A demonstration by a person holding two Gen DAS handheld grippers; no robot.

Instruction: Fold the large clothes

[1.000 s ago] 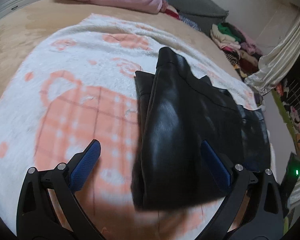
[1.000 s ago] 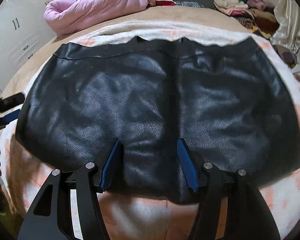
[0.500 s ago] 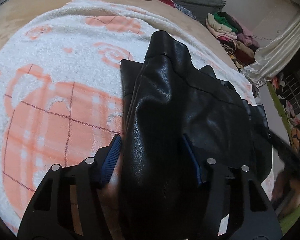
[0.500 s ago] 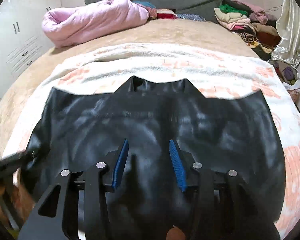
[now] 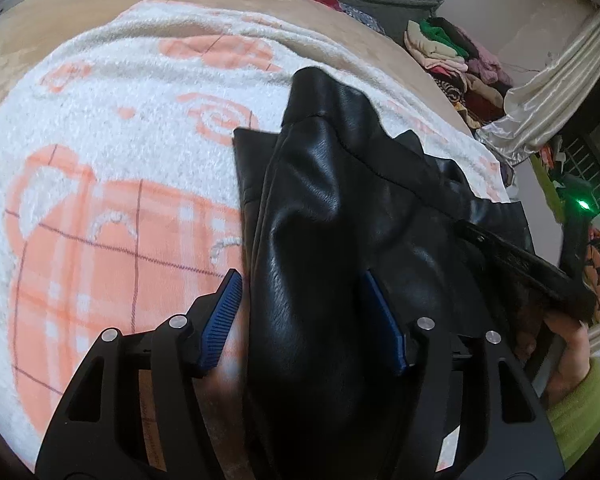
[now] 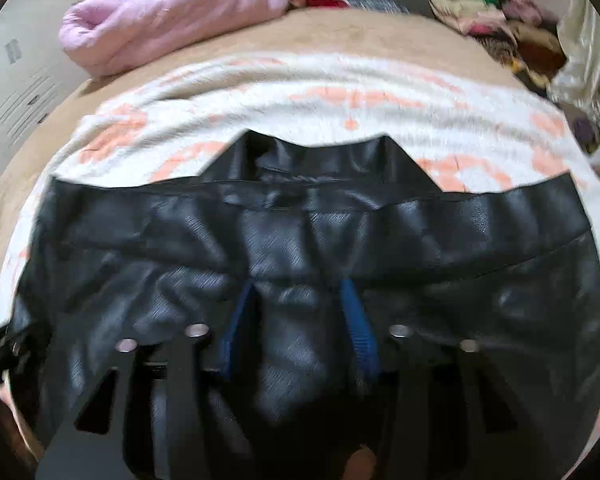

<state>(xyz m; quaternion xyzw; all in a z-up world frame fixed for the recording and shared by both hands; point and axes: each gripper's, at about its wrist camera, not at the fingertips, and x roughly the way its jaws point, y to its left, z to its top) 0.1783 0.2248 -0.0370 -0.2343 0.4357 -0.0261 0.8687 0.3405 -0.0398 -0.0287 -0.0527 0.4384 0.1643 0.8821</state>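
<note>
Gripping the black leather garment [image 5: 340, 240], left claw [image 5: 304, 312] and right claw [image 6: 300, 320] show no readable labels.

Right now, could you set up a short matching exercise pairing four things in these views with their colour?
Things:
1. jacket
2. quilt
3. blanket
4. gripper pads

Colours:
A. white with orange pattern
B. blue
C. black
D. pink

Pairs: 1-C, 2-D, 3-A, 4-B
</note>
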